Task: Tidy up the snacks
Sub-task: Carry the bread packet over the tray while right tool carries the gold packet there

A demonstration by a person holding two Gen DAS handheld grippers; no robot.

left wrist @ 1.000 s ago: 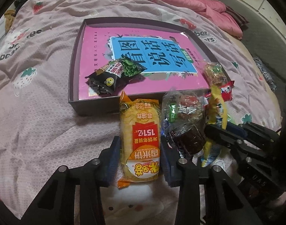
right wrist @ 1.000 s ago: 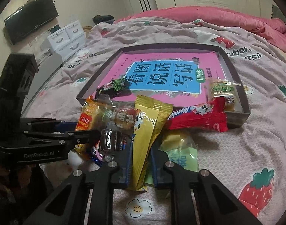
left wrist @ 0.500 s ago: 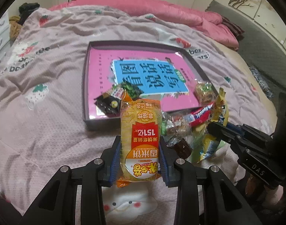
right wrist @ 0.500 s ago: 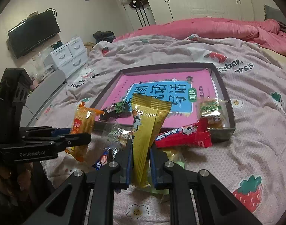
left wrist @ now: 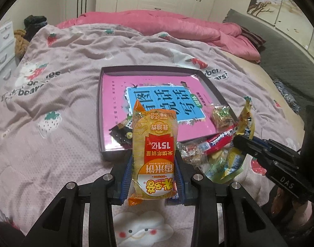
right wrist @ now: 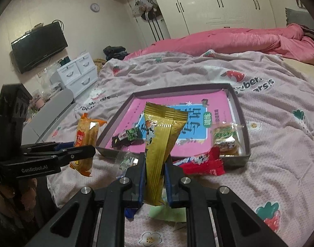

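Observation:
My left gripper (left wrist: 154, 165) is shut on an orange rice-cracker pack (left wrist: 154, 142) and holds it above the bed, in front of the dark tray (left wrist: 100, 111). My right gripper (right wrist: 155, 175) is shut on a gold sachet (right wrist: 159, 142), also lifted. The tray (right wrist: 242, 111) holds a pink book (right wrist: 157, 107), a black-green pea pack (right wrist: 128, 138) and a clear-wrapped cake (right wrist: 225, 136). A red candy bar (right wrist: 202, 161) leans on the tray's near edge. The left gripper also shows in the right wrist view (right wrist: 82, 152), the right one in the left wrist view (left wrist: 242, 142).
Loose snacks lie on the strawberry-print quilt (left wrist: 54, 94) before the tray: clear-wrapped sweets (left wrist: 193, 152) and a green packet (right wrist: 167, 213). A pink duvet (left wrist: 167, 26) is bunched at the back. White drawers (right wrist: 78, 74) and a wall TV (right wrist: 39, 47) stand to the left.
Both grippers have risen and pulled back from the snack pile, each carrying its pack: the rice crackers in the left, the gold sachet in the right. The tray looks farther away.

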